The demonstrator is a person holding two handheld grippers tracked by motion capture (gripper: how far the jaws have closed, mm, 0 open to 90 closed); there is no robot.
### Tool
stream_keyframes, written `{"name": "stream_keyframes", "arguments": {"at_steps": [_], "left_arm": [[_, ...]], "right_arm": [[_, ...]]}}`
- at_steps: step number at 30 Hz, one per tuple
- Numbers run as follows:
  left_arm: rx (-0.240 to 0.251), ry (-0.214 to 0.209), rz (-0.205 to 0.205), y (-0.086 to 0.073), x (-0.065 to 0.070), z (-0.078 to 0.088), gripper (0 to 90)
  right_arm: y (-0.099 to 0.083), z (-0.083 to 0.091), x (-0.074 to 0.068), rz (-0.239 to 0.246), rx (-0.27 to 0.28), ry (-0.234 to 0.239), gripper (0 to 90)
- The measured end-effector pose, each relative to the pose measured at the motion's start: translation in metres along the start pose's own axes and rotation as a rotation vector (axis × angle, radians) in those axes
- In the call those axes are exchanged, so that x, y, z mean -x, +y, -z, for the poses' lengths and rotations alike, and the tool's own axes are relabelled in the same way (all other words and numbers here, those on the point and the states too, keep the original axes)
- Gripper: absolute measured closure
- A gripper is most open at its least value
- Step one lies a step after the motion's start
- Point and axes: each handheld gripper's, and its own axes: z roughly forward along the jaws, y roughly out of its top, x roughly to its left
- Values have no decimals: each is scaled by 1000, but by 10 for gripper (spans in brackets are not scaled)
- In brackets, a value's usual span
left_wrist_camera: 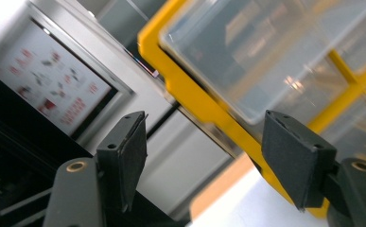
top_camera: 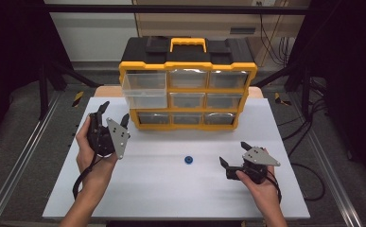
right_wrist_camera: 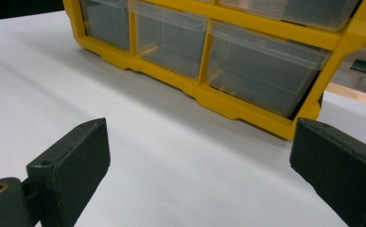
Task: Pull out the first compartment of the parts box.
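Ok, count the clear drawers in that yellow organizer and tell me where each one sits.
9, in three rows of three in the yellow organizer. The top-left drawer is pulled out toward the table; the other eight sit pushed in: two more on top, three in the middle row, three along the bottom.

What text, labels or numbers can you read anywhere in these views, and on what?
None can be read.
White wall poster in the left gripper view: red and dark marks, too blurred to read.
Yellow-and-black plastic drawer organiser: no label or brand shows on its frame or clear drawers.
Small blue round part on the white table: no marking can be made out.
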Motion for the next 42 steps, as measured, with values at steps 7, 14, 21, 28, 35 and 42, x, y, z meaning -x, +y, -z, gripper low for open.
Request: {"name": "stream_keyframes", "arguments": {"at_steps": [7,14,21,28,35,42], "left_arm": [[-36,-75,78,-15,4,-2,258],[-67,-116,133,-29,9,-1,182],[-94,-174,167,-46,16,-4,135],[-111,-298,283,-70,30,-4,78],[-79,-395,376,-86,27,-2,52],[-30,-455,426,-95,25,9,42]], "right_arm": [[3,-1,-4,6,-1,7,62],[7,-4,-8,-5,-50,36,63],[11,-6,-10,-36,-106,42,70],[19,-7,-21,-26,-118,47,75],[40,-10,-34,-27,-126,95,95],[61,-32,-45,-2,-260,140,93]]}}
